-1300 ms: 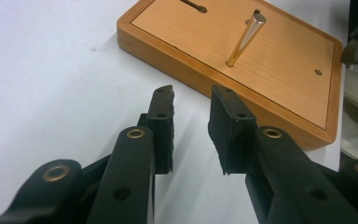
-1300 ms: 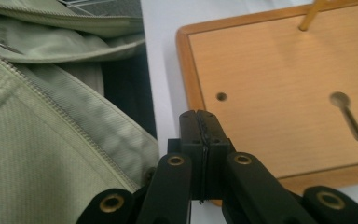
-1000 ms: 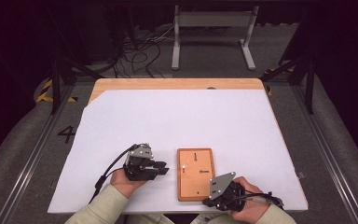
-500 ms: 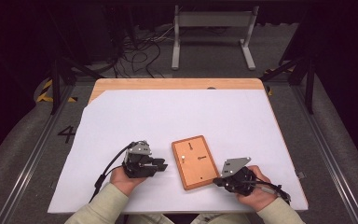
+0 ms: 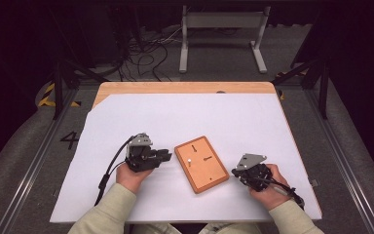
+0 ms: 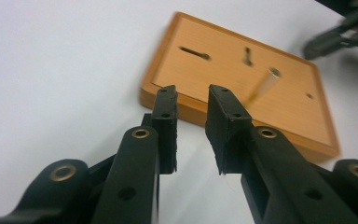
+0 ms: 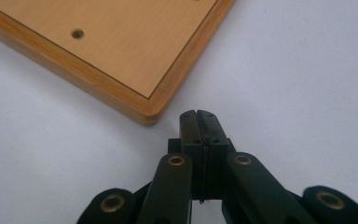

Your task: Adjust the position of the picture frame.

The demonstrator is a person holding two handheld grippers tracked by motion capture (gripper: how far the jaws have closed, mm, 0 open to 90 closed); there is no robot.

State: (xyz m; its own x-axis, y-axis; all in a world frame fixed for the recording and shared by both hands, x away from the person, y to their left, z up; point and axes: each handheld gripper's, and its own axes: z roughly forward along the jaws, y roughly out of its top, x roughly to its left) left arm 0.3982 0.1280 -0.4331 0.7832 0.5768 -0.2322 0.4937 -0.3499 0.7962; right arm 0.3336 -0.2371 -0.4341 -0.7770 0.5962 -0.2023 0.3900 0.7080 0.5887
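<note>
A flat wooden board (image 5: 202, 163) lies skewed on the white sheet, between the two grippers. It has dark slots and a short metal pin (image 5: 189, 161) standing in it. My left gripper (image 5: 168, 155) points at the board's left edge. In the left gripper view the board (image 6: 242, 88) and the pin (image 6: 265, 81) lie just past the left gripper (image 6: 191, 100), whose jaws have just closed a little and still stand apart around nothing. My right gripper (image 5: 234, 171) sits by the board's right corner. In the right gripper view the right gripper (image 7: 198, 114) is shut and empty beside that corner of the board (image 7: 121, 56).
The white sheet (image 5: 185, 117) covers most of a wooden table (image 5: 175, 87), whose front edge is close to the person's sleeves. Beyond the table, cables (image 5: 146, 48) and a metal stand (image 5: 221, 29) are on the dark floor. The right gripper (image 6: 335, 39) shows far off in the left gripper view.
The board has turned from square to skewed and shifted slightly away from the person. The right gripper has moved right and farther up the table. The left gripper has edged toward the board.
</note>
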